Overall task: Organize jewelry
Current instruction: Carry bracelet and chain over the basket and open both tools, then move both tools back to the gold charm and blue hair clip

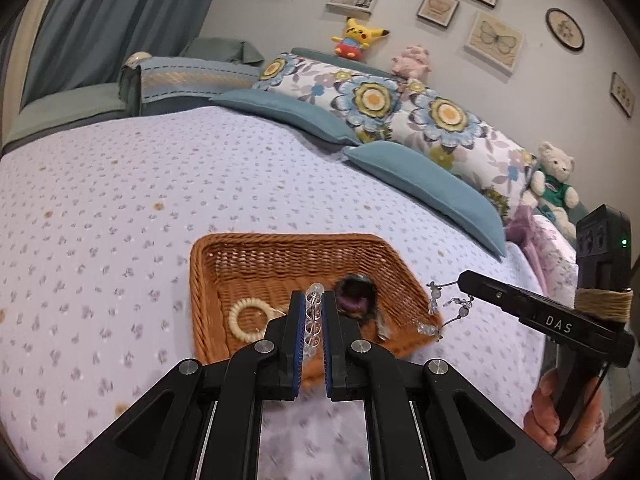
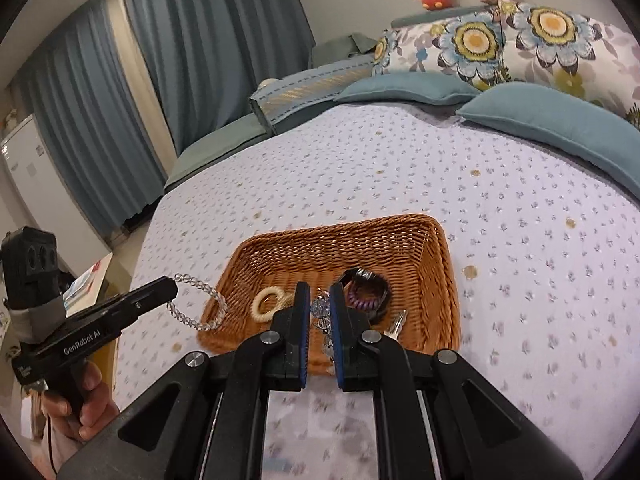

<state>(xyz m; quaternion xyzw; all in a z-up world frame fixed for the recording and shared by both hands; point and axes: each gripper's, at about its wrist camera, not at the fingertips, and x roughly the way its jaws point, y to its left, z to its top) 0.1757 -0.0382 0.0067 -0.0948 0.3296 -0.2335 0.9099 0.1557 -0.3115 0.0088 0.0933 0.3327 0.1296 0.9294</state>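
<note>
With each gripper raised above the bed, the step in hand is carrying jewelry to the wicker basket (image 2: 440, 240). The left gripper (image 1: 313, 304) has its jaws clenched on a clear bead bracelet (image 2: 200, 312); the right gripper (image 2: 320, 308) has its jaws clenched on a crystal chain (image 1: 444, 312). Both pieces dangle near the basket's front rim. Next move, by judgement: position each piece over the basket interior, then release.

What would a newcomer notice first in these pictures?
First the basket on the bed, with a cream ring and a dark scrunchie inside. Over it, the left gripper holds a clear bead bracelet and the right gripper a crystal chain.
</note>
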